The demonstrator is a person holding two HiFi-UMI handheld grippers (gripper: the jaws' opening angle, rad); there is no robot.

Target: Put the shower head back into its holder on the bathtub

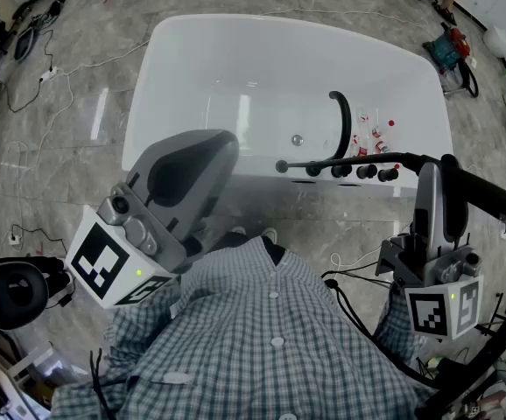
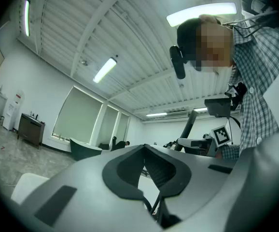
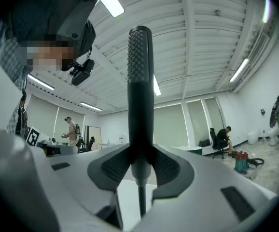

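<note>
The white bathtub (image 1: pixel 200 68) lies ahead of me in the head view. A black curved spout (image 1: pixel 342 121) and a row of black knobs (image 1: pixel 358 171) sit on its near rim; I cannot pick out the holder among them. The shower head (image 3: pixel 139 66) is a black stick with a knurled grip. It stands upright between the pads of my right gripper (image 3: pixel 140 163), which is shut on it. In the head view the right gripper (image 1: pixel 432 166) is right of the knobs, with the shower head (image 1: pixel 489 195) slanting toward the right edge. My left gripper (image 1: pixel 218 143) (image 2: pixel 144 151) is shut and holds nothing.
White cables and a power strip (image 1: pixel 47 73) lie on the marble floor left of the tub. Small red-and-white items (image 1: pixel 375 134) rest inside the tub near the spout. A teal bag (image 1: pixel 446 49) stands at the far right. People are in the room behind (image 3: pixel 221 139).
</note>
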